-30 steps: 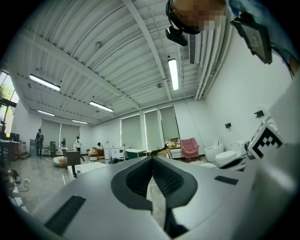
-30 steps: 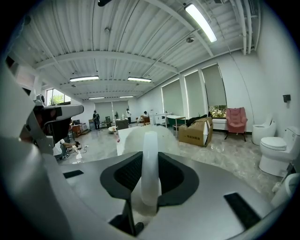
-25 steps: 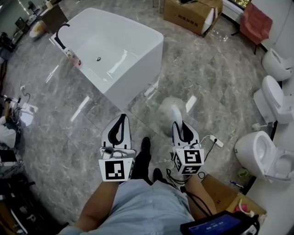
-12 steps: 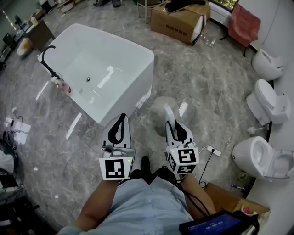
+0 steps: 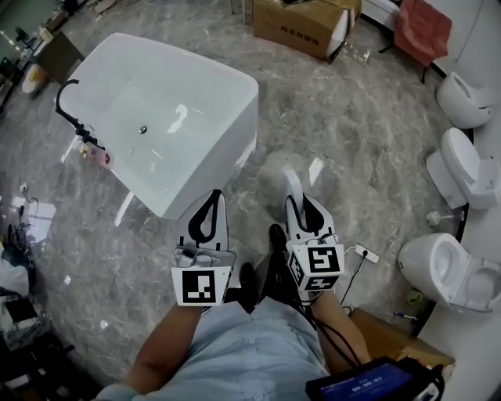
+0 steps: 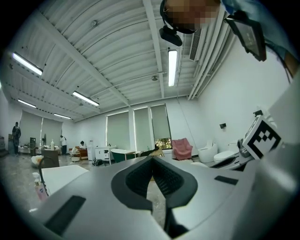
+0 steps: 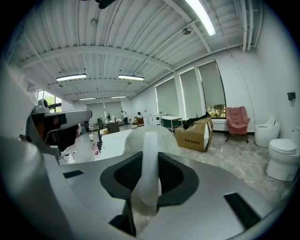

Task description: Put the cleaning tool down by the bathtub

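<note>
The white bathtub (image 5: 232, 92) stands on the grey marble floor, ahead and to the left of both grippers. My right gripper (image 5: 300, 202) is shut on the white handle of the cleaning tool (image 5: 283, 178). The tool's fluffy pale head sticks out past the jaws, above the floor to the right of the tub's near corner. In the right gripper view the handle (image 7: 150, 161) runs up between the pads of the right gripper (image 7: 149, 157), with the tub (image 7: 115, 139) behind it. My left gripper (image 5: 210, 196) is shut and holds nothing. The left gripper (image 6: 151, 158) shows its pads meeting at the tip.
A black faucet (image 5: 69, 117) rises at the tub's left side. A cardboard box (image 5: 301, 23) and a red chair (image 5: 423, 30) stand at the back. Toilets (image 5: 448, 266) line the right wall. A power strip (image 5: 365, 252) lies on the floor to the right of my grippers.
The person has stepped toward the bathtub, so its near corner now lies closer to the grippers. Both grippers keep their pose, and the right one still holds the tool.
</note>
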### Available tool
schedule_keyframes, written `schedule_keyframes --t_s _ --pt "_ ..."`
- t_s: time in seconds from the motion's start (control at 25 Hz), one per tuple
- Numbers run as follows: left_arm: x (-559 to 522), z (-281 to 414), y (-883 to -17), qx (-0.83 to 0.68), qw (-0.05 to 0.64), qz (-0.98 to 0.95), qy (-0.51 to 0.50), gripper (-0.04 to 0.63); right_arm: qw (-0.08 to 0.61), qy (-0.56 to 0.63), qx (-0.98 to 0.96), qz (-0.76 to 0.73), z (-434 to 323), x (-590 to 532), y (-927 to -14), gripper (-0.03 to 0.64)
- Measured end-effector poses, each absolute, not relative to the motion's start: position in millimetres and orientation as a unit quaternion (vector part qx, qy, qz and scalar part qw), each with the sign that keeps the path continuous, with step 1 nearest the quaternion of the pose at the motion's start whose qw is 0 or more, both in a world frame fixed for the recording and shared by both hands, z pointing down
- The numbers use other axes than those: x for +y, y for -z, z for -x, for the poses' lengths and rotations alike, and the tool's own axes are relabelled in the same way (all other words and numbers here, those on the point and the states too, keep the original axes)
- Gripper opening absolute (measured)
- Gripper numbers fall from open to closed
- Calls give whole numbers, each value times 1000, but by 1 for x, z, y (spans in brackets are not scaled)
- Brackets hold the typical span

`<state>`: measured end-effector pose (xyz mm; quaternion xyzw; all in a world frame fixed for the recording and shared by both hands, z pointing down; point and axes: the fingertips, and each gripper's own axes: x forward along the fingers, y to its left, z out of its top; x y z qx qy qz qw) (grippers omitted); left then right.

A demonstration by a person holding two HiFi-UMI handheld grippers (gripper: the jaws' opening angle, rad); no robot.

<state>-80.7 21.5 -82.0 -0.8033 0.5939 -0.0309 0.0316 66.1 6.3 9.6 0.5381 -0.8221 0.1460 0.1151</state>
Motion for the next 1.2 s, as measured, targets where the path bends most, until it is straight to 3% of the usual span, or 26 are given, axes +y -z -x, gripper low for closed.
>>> schedule_keyframes --t_s 0.6,1.2 --pt "-97 73 -9 627 -25 774 79 16 171 -169 -854 -462 -45 -114 -90 100" --pt "-143 106 -162 659 -74 740 111 15 226 -196 -867 -399 -4 -173 -250 100"
